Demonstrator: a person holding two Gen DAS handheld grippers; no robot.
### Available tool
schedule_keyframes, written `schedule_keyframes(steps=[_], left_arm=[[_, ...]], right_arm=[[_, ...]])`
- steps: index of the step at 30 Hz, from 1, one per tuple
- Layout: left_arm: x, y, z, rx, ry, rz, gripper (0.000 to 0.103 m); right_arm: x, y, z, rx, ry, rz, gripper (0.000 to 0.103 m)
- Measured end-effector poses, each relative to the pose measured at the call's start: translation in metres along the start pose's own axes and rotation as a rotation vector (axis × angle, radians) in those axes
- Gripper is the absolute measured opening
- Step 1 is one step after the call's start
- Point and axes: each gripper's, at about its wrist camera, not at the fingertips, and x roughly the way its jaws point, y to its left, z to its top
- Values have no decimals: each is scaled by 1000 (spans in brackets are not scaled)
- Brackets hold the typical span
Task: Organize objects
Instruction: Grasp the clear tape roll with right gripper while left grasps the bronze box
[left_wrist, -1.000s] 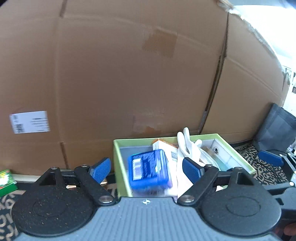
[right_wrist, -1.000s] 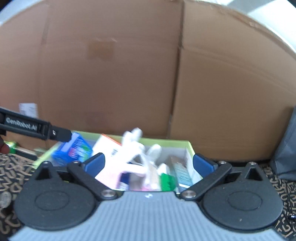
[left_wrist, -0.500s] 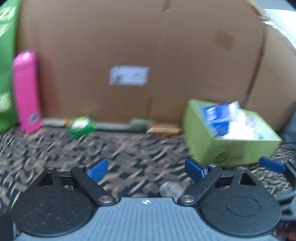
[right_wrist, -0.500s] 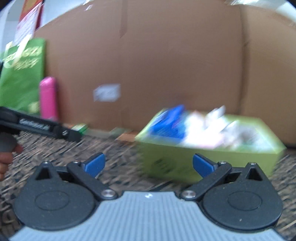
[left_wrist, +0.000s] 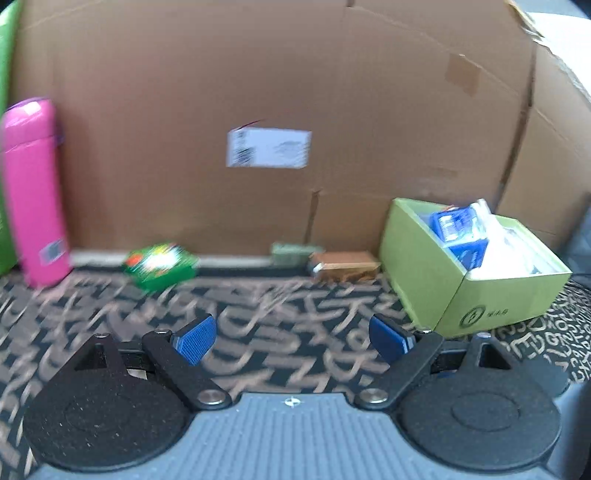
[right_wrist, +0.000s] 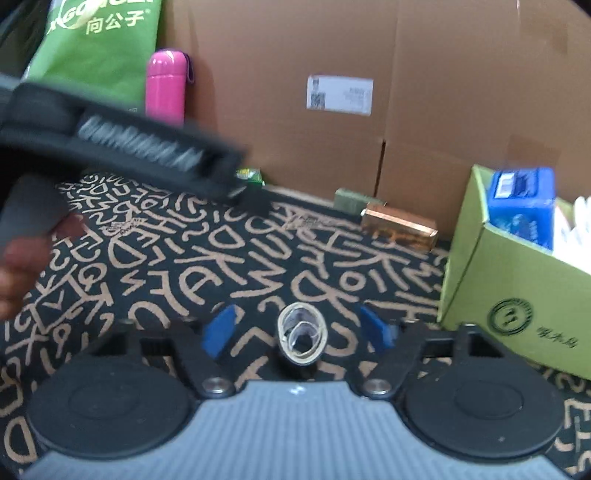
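Note:
A lime-green box (left_wrist: 476, 291) stands at the right on the patterned mat, holding a blue packet (left_wrist: 458, 236) and white items; it also shows in the right wrist view (right_wrist: 517, 295). My left gripper (left_wrist: 291, 338) is open and empty above the mat, left of the box. My right gripper (right_wrist: 301, 328) is open, with a small clear tape roll (right_wrist: 303, 332) lying on the mat between its fingers, not gripped. A copper-brown box (right_wrist: 399, 223), a dull green packet (right_wrist: 352, 201) and a green snack packet (left_wrist: 160, 264) lie along the cardboard wall.
A tall cardboard wall (left_wrist: 295, 110) closes the back. A pink bottle (left_wrist: 31, 192) stands at the far left beside a green bag (right_wrist: 96, 40). The left gripper's body (right_wrist: 122, 147) and the hand cross the upper left of the right wrist view.
Both grippers have pulled back from over the green box and swung left. The box now sits at the right, and the mat with loose items has come into view.

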Motion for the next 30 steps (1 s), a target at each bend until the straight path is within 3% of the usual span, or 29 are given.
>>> schedule_keyframes(steps=[1, 2, 10, 17, 21, 24, 28, 30], left_arm=[[8, -2, 6, 21, -7, -32, 93], [16, -3, 12, 43, -14, -67, 93], [92, -23, 47, 243, -44, -184, 92], [146, -35, 54, 249, 23, -293, 90], [172, -32, 49, 226, 104, -342, 87], [168, -39, 36, 324, 61, -343, 83], [148, -50, 19, 433, 69, -352, 79], [142, -40, 15, 346, 179, -421, 61]], right_arm=[[2, -2, 0, 10, 16, 6, 36], [2, -4, -1, 17, 13, 14, 30], [-35, -16, -14, 26, -27, 10, 30], [-40, -31, -27, 123, -7, 47, 30], [-38, -31, -28, 132, -5, 64, 30], [-37, -29, -32, 131, -1, 63, 30], [-39, -31, -32, 146, -6, 68, 30], [-44, -31, -34, 147, -9, 69, 30]])
